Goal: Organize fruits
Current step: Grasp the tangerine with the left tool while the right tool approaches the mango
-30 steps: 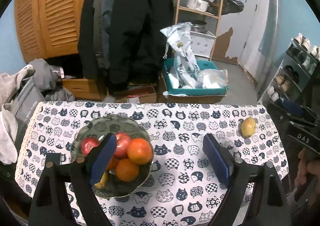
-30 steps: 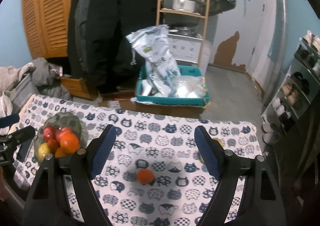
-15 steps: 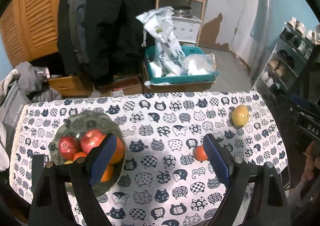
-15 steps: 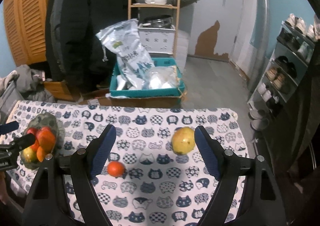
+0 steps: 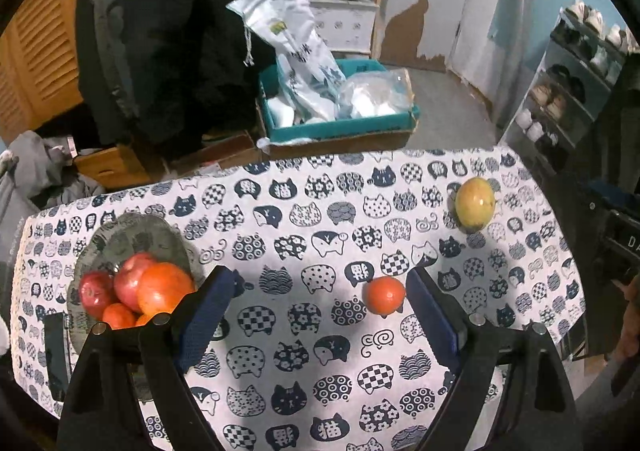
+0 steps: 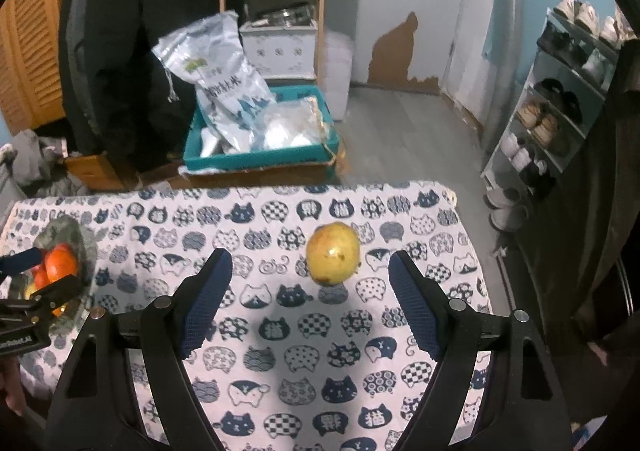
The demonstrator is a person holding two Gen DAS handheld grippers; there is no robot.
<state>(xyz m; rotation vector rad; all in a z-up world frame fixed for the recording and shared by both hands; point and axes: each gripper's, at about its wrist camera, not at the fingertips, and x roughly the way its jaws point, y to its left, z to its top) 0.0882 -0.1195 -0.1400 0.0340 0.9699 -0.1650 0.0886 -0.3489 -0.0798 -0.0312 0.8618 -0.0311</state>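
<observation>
1. The left gripper (image 5: pixel 320 315) is spread wide with nothing between its pads. The small orange (image 5: pixel 384 294) sits on the tablecloth (image 5: pixel 280 351) just inside the right-hand pad, well off the middle of the gap — closing from here would likely nudge it sideways and send it rolling instead of trapping it.
2. The right gripper (image 6: pixel 310 301) is also open and empty. The yellow fruit (image 6: pixel 333 253) lies just beyond its tips, a little right of centre. It is round and near the far right corner of the table, so a push from one pad could roll it off the edge.
3. The bowl (image 5: pixel 160 235) at the left is already heaped with apples and oranges — another fruit dropped on top may tumble out.
4. Both grippers tilt steeply down toward the table, side by side, each aimed at its own fruit.
</observation>
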